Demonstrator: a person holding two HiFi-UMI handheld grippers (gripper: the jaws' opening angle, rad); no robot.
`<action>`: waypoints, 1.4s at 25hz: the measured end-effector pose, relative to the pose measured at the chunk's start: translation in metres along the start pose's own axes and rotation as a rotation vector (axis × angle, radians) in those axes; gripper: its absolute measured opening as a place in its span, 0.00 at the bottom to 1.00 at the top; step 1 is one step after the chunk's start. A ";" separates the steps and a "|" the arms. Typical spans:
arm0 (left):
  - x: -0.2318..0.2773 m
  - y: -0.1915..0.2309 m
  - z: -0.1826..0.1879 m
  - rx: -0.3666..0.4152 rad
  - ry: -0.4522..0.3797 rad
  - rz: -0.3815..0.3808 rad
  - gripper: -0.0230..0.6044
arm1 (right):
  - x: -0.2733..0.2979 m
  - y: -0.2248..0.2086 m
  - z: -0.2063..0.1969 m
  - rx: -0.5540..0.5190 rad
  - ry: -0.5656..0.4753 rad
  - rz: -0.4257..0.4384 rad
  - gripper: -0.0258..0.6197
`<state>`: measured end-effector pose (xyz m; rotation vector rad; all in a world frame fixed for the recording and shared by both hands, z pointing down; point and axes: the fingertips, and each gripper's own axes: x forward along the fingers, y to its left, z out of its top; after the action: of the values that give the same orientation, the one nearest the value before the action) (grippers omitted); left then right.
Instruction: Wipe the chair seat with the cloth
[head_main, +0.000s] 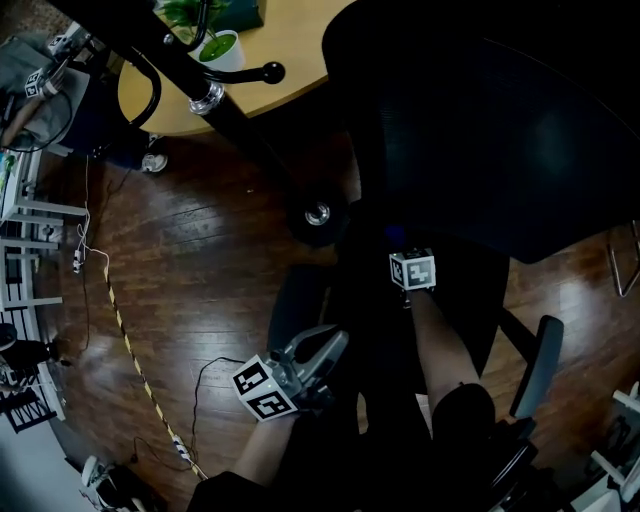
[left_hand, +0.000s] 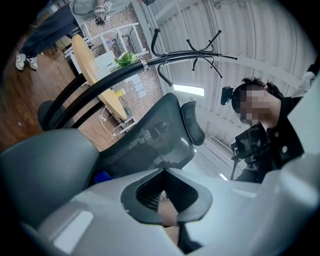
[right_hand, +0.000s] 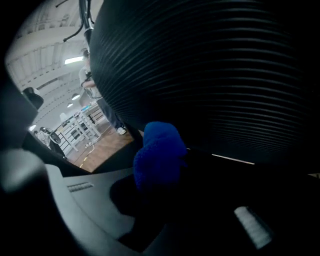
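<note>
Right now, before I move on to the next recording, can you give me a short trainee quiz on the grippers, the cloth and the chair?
1. Which gripper holds the blue cloth?
2. True or false: the left gripper rests on the table.
3. The right gripper is down at: A the floor, B the chair seat, C the table.

Key
1. The right one; its jaws are shut on it.
2. False.
3. B.
</note>
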<state>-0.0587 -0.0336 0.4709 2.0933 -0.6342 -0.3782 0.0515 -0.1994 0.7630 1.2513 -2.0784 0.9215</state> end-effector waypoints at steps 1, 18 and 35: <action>0.003 -0.002 -0.003 0.001 0.011 -0.002 0.02 | -0.011 -0.019 -0.006 0.015 0.005 -0.031 0.10; 0.081 -0.047 -0.041 0.044 0.166 -0.099 0.02 | -0.196 -0.256 -0.113 0.284 -0.018 -0.427 0.10; 0.001 -0.018 0.004 0.065 -0.016 0.030 0.02 | -0.003 0.092 -0.023 0.019 -0.004 0.197 0.10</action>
<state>-0.0545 -0.0286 0.4539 2.1415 -0.6953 -0.3624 -0.0283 -0.1491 0.7499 1.0715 -2.2308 1.0272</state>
